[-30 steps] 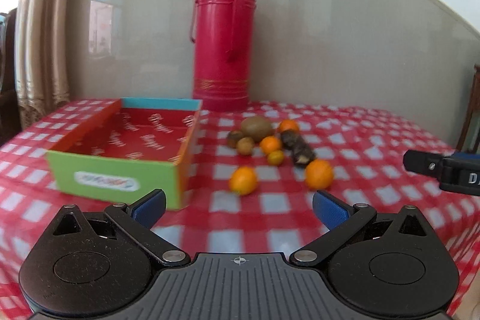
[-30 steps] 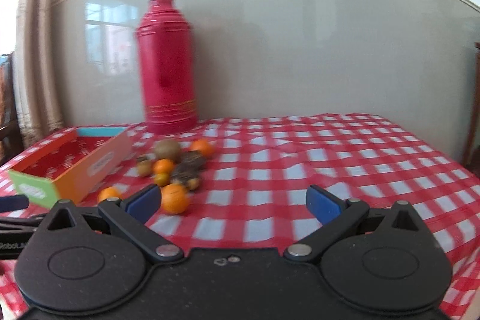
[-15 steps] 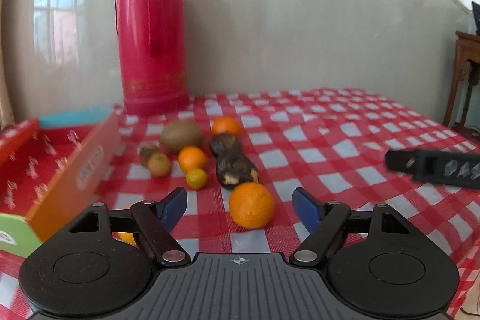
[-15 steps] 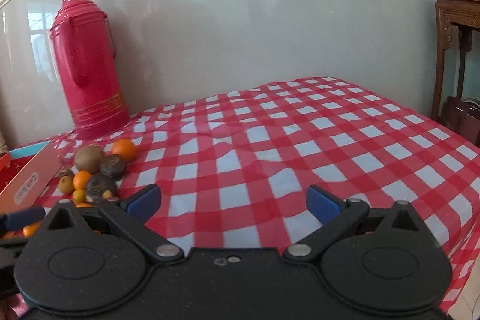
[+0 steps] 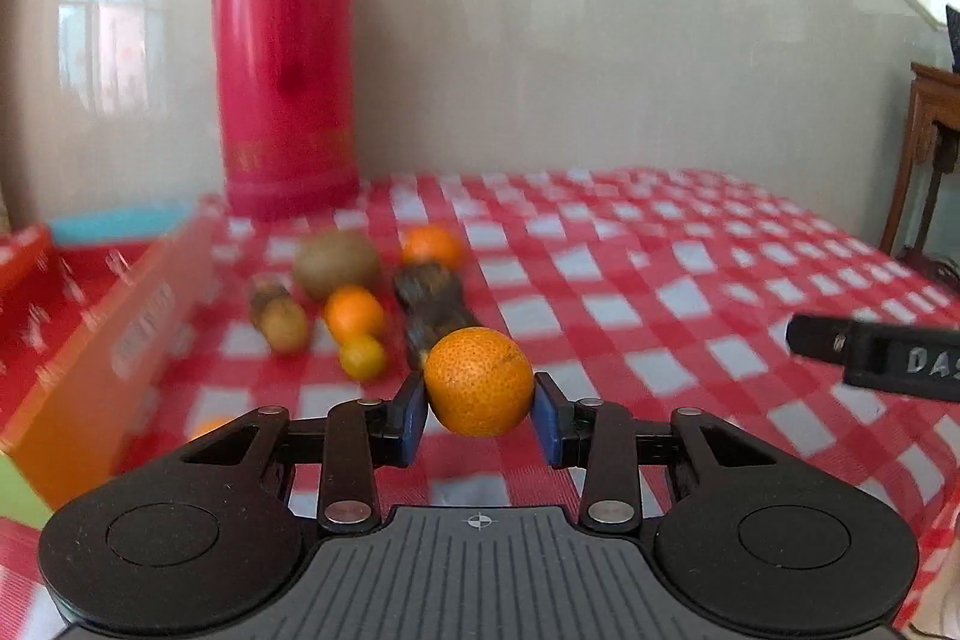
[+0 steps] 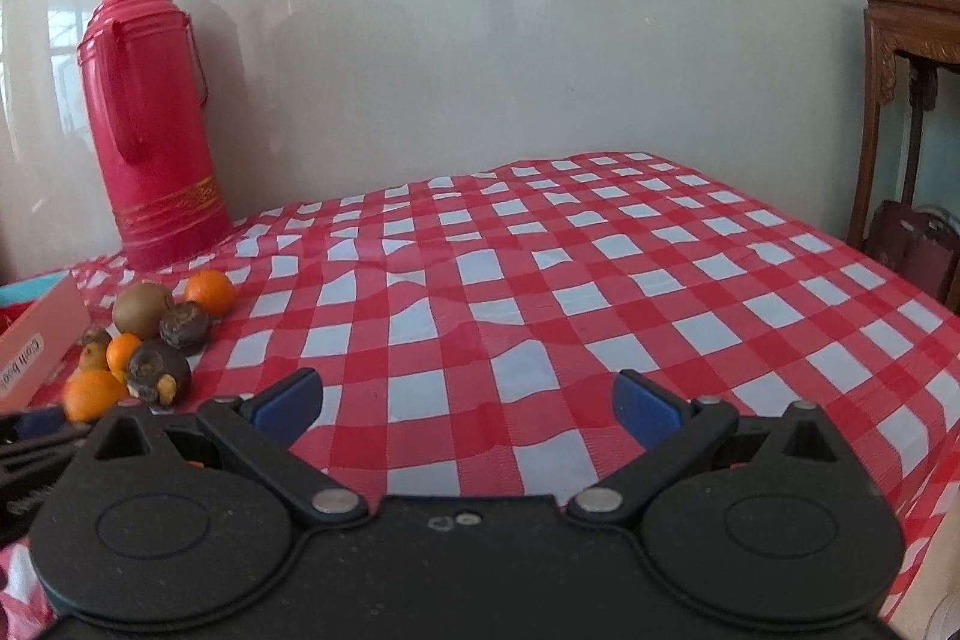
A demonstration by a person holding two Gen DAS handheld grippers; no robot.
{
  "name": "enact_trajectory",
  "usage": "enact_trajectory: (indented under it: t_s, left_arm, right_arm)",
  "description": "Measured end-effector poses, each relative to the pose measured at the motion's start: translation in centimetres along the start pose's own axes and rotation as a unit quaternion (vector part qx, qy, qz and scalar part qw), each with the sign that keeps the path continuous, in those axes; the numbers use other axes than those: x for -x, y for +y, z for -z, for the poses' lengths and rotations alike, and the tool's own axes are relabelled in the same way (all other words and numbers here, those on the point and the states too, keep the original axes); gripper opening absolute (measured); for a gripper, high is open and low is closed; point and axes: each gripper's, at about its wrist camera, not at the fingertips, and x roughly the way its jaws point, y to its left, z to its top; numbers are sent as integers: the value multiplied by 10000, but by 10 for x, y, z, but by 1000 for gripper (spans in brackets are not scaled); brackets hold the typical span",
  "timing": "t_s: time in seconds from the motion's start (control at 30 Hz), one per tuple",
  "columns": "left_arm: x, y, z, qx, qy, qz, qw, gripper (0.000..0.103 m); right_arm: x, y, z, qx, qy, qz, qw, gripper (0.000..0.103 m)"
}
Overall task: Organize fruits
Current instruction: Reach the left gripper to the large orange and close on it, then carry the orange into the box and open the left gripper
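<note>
Far left in the left wrist view: open cardboard box, orange outer wall facing the fruit, red lining inside, resting on the checkered counter and lying to the left of and slightly ahead of the left claw. Just beside that wall, a cluster of loose fruit: two small brownish ones, a kiwi, a tangerine, a tiny yellow citrus, another tangerine further back, dark wrinkled fruit behind the claw, and a sliver of orange low by the left finger. Centre: left claw closed on a large orange, blue pads pressing both flanks; whether lifted clear of the cloth or still touching cannot be told. Round fruit, so no long axis to mind; likely next a short sweep leftward over the near box wall, with enough height to clear its rim. Behind, a red thermos upright against the wall. Far right: right claw wide open, gripping nothing, over bare cloth and well apart from both fruit and box, so left arm clearly the nearer for the drop
</note>
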Motion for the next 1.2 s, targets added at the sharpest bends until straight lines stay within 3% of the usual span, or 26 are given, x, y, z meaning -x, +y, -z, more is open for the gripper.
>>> enact_trajectory:
  t_s: [0.1, 0.27, 0.53, 0.57, 0.6, 0.67, 0.77, 1.2]
  left_arm:
    - [17, 15, -8, -34, -345, -278, 9990, 37]
    - [36, 66, -15, 96, -587, -821, 9949, 37]
    - [43, 156, -11, 557, -473, -1486, 9862, 38]
    - [41, 162, -8, 604, -396, -1486, 9862, 41]
    - [39, 168, -6, 702, -360, -1479, 9859, 67]
    - [46, 171, -2, 747, -525, -1523, 9841, 103]
    - [60, 173, -1, 664, -814, -1554, 9822, 103]
    - [70, 184, 8, 664, -806, -1771, 9786, 103]
  right_arm:
    - [0, 9, -2, -53, -22, -107, 9999, 97]
    - [2, 48, -2, 161, -67, -463, 9988, 97]
    - [9, 110, 6, 522, -107, -1186, 9915, 97]
    - [10, 116, 7, 562, -119, -1261, 9904, 97]
    - [11, 122, 9, 621, -130, -1356, 9887, 97]
    - [13, 133, 11, 730, -174, -1419, 9870, 97]
    - [19, 143, 15, 819, -325, -1494, 9848, 97]
    - [11, 163, 20, 1353, -191, -1404, 9806, 97]
